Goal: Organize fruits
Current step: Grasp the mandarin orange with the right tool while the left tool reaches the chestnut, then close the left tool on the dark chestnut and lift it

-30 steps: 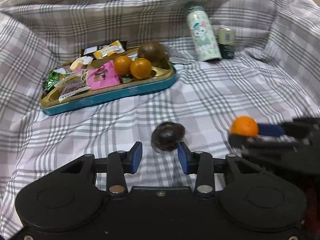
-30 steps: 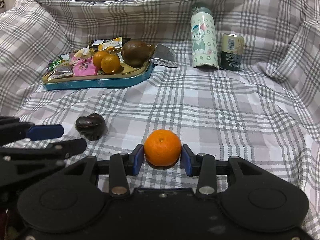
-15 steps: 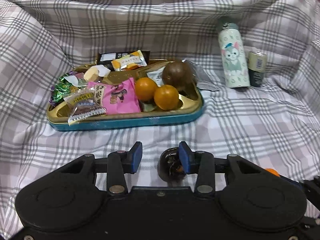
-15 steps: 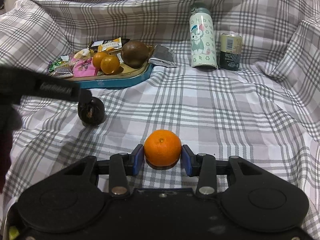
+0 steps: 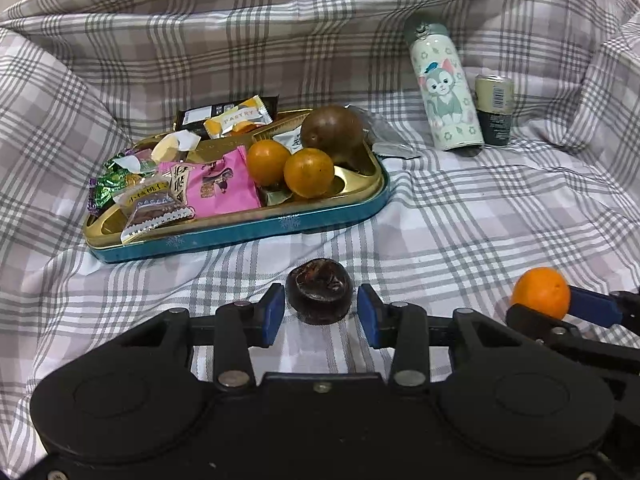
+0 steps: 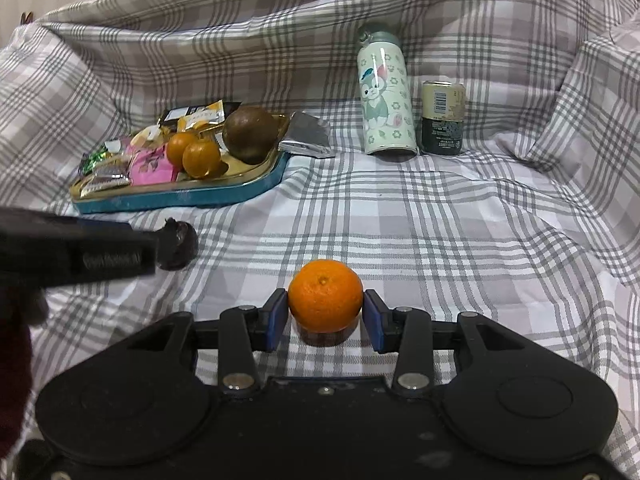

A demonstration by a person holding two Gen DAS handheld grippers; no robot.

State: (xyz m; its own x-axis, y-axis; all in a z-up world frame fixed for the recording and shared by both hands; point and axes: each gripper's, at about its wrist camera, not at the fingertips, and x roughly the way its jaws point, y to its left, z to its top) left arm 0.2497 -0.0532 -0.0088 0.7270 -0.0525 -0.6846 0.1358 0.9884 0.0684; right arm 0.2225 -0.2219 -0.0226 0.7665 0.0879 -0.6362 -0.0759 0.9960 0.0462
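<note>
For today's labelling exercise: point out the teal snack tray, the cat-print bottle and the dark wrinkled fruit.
Teal metal snack tray (image 5: 240, 232): left wrist view, front wall.
Cat-print pale green bottle (image 6: 385, 100): right wrist view, body middle.
Dark wrinkled round fruit (image 5: 319, 296): left wrist view, top face.
</note>
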